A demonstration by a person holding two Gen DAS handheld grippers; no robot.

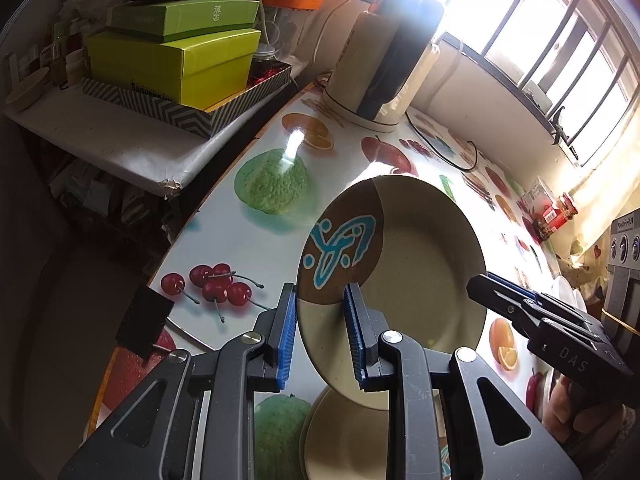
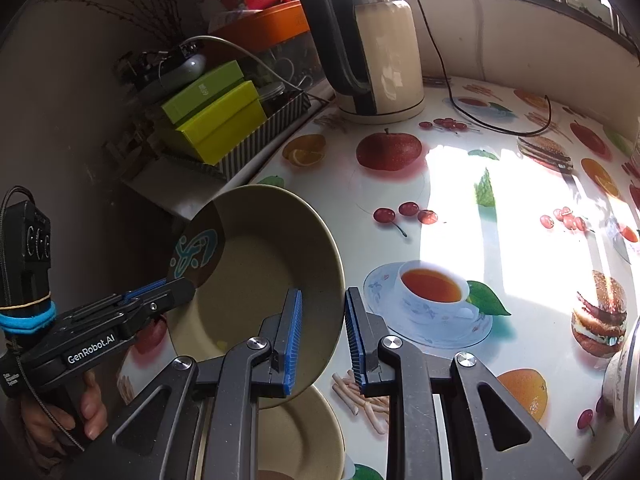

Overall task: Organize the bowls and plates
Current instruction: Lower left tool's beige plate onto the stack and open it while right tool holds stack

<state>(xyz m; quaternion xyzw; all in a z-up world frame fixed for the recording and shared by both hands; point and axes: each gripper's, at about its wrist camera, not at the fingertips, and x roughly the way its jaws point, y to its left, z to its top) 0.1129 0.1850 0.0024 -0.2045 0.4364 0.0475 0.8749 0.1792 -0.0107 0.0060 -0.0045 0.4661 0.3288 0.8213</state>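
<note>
Under window, big table (image 2: pixel 500 200) with fruit and burger pictures. Kettle (image 2: pixel 376 40) at back, cord trailing. 2 green boxes (image 1: pixel 172 60) stacked on side shelf, left of table. Tan plate (image 1: pixel 420 264) with brown patch and blue squiggle up in air, tilted, over table's near edge. 2nd plate (image 2: pixel 308 436) flat on table right below it. Left gripper (image 1: pixel 320 332) pinches plate's left rim. Right gripper (image 2: pixel 322 336) pinches plate's right rim. Both blue pads squeeze rim, jaws nearly closed. Hand (image 2: pixel 60 416) wraps left gripper handle.
</note>
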